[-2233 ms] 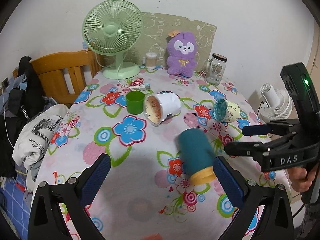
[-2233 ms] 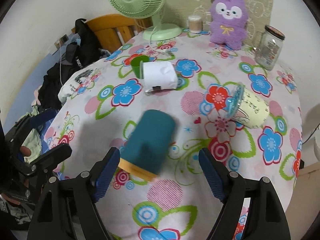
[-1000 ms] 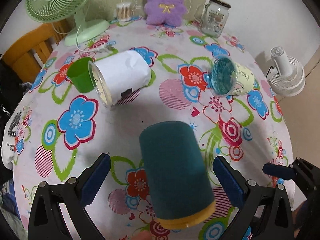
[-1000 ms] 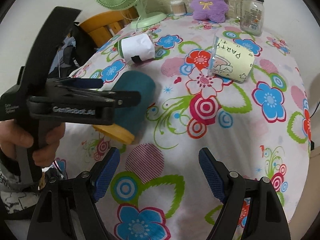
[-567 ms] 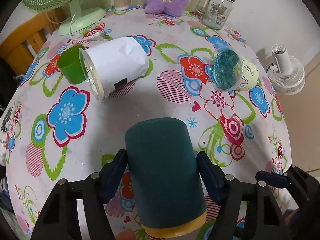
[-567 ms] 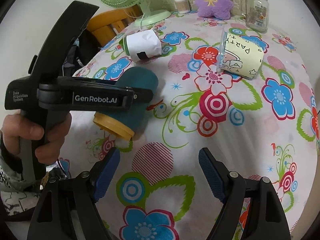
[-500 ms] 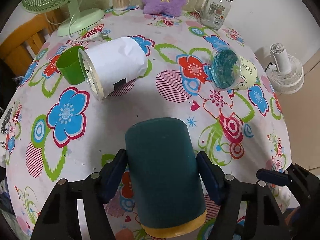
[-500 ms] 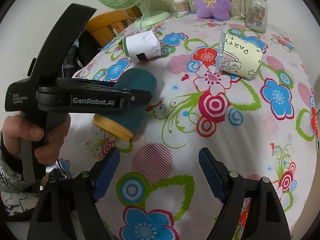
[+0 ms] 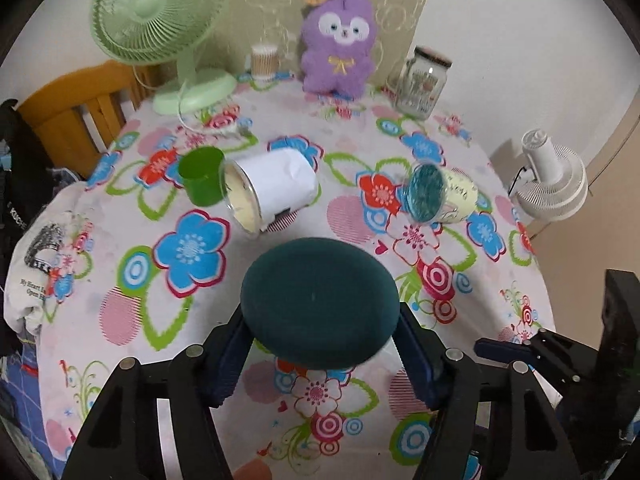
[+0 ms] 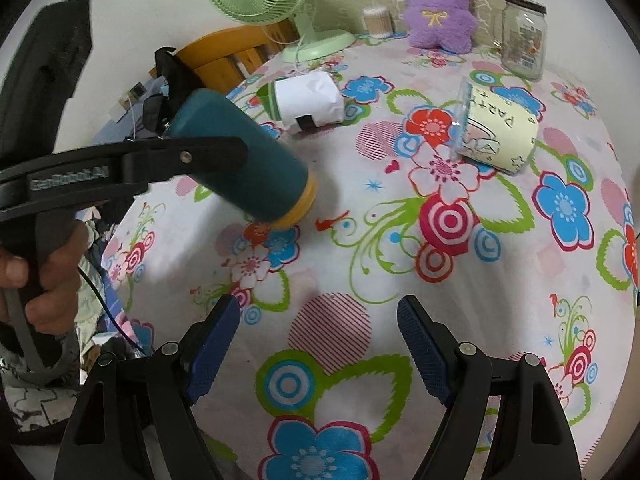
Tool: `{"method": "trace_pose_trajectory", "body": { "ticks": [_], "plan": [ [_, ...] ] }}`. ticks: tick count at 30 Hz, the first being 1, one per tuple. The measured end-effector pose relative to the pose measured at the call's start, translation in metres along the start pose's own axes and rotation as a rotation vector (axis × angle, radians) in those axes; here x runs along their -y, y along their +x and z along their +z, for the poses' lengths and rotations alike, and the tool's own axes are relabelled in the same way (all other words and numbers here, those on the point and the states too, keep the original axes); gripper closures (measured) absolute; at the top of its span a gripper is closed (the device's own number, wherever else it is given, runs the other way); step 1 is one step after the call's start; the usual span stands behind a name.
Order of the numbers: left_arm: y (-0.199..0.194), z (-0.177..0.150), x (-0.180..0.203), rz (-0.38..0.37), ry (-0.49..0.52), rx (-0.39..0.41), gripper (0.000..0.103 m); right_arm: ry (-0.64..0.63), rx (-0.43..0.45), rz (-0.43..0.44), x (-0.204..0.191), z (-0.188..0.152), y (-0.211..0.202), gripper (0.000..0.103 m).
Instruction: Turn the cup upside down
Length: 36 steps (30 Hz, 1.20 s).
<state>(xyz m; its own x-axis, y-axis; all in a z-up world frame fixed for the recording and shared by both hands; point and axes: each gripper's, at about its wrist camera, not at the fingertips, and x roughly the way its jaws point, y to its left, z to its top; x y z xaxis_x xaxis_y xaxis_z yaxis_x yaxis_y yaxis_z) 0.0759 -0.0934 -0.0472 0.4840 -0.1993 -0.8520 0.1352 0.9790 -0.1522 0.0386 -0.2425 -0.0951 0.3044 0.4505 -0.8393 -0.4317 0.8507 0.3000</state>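
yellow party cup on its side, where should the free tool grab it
Take the yellow party cup across its round wall at mid-length, right tool coming from above. It lies on its side, clear rim toward the teal cup, so both curved flanks are exposed.

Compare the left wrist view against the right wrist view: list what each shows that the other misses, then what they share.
Only the left wrist view shows the white floor fan beside the table and the teal cup's closed base face-on. Only the right wrist view shows the teal cup from the side, tilted, yellow rim lowest, clamped by the left gripper, with the right gripper open. Both show the green fan, purple plush and glass jar.
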Motion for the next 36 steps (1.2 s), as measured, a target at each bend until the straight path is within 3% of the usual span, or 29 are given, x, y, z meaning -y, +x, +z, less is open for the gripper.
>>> {"method": "trace_pose_trajectory", "body": {
  "ticks": [11, 22, 24, 26, 28, 36],
  "plan": [
    [-0.042, -0.018, 0.002, 0.022, 0.037, 0.067, 0.034, -0.047, 0.019, 0.0, -0.021, -0.001, -0.005, 0.02],
    [-0.027, -0.043, 0.006, 0.039, 0.049, 0.038, 0.034, -0.041, -0.007, 0.013, -0.023, -0.006, 0.007, 0.02],
    [-0.027, -0.043, 0.009, 0.069, 0.076, 0.047, 0.034, -0.04, -0.006, 0.013, -0.023, -0.006, 0.007, 0.02],
    [-0.021, -0.045, 0.014, 0.105, 0.11, 0.042, 0.03, -0.038, -0.005, 0.016, -0.022, -0.006, 0.007, 0.02],
    [-0.013, -0.051, 0.018, 0.129, 0.129, 0.025, 0.01, -0.036, -0.004, 0.019, -0.021, -0.006, 0.008, 0.02],
    [-0.014, -0.055, 0.022, 0.096, 0.133, 0.034, 0.008, -0.03, -0.017, 0.015, -0.018, -0.007, 0.012, 0.02]
  ]
}}
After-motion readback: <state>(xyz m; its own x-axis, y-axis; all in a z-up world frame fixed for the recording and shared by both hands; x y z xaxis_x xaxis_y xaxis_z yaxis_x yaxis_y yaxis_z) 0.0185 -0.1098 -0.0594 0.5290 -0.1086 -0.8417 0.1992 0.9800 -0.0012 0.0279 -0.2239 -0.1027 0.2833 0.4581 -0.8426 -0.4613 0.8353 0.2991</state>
